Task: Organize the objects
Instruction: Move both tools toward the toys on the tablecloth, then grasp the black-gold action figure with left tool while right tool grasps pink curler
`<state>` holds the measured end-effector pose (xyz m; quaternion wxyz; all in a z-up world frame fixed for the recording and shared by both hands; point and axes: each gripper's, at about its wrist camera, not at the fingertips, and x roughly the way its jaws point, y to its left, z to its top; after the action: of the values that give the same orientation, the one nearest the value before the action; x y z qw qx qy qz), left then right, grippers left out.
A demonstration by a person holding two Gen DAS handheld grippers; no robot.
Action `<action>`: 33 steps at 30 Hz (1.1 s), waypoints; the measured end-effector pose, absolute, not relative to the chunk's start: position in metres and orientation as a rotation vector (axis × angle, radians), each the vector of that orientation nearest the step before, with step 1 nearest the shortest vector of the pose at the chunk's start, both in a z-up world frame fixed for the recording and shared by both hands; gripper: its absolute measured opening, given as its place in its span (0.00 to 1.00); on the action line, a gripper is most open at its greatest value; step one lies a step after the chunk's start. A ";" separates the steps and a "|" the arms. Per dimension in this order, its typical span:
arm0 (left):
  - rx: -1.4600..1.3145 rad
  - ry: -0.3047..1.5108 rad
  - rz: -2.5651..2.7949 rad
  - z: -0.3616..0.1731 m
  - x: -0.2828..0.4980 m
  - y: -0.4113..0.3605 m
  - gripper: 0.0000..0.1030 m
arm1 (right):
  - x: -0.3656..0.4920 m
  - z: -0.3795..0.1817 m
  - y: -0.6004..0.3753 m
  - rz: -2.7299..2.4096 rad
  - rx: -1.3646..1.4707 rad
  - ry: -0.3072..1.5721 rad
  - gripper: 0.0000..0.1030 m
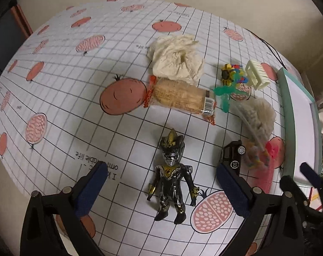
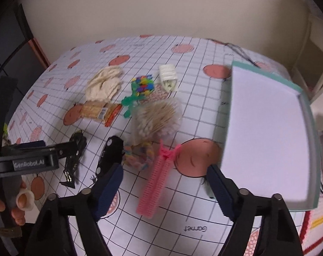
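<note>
**Toys and soft clutter spread on a gridded bench, both grippers empty**

The bench (image 1: 54,81) wears a smooth white cloth ruled in black squares and printed with flat pink pomegranates. The left gripper (image 1: 161,183) hovers low with its fingers (image 1: 93,185) set wide apart, their pads a ribbed dark blue; between them lies a figure (image 1: 172,179), hard glossy plastic in black, silver and gold, on its back with a spiked crest.

Beyond it a snack pack (image 1: 180,100) of clear crinkled film shows tan contents and orange crimped ends. Touching its far side is a crumpled cream cloth (image 1: 176,59), soft and creased. To the right are a sunflower toy (image 1: 227,74) with a green stem, a small ivory ribbed chair (image 1: 257,74), and a fluffy round bundle of cotton swabs (image 1: 257,115). A shiny black toy car (image 1: 234,151) sits beside a pastel twisted rope (image 1: 253,155).

The right gripper (image 2: 164,192) is likewise spread open, holding nothing. Between its fingers (image 2: 108,189) lies a long pink roller (image 2: 157,181) with a bristly, gridded surface. At the right a shallow rectangular tray (image 2: 225,104), teal-rimmed with a plain white floor, sits tilted in view and blurred.
</note>
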<state>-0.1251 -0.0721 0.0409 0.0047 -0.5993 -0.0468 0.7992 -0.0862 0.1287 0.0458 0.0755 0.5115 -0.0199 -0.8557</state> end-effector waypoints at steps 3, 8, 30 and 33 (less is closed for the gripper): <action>-1.898 -0.190 2.458 0.034 -0.127 -0.072 0.90 | -0.089 0.037 0.129 -2.545 1.555 -0.068 0.77; -1.905 -0.203 2.445 0.029 -0.127 -0.070 0.90 | -0.092 0.022 0.131 -2.499 1.599 -0.099 0.70; -1.956 -0.160 2.390 0.015 -0.127 -0.065 0.74 | -0.098 0.002 0.122 -2.463 1.698 -0.071 0.41; -1.970 -0.154 2.382 0.013 -0.127 -0.066 0.73 | -0.097 0.001 0.121 -2.471 1.698 -0.055 0.41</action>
<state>-0.1269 -0.0659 0.0129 0.0232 -0.6363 -0.0499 0.7695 -0.0973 0.1214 0.0013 0.0714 0.5648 -0.0183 -0.8219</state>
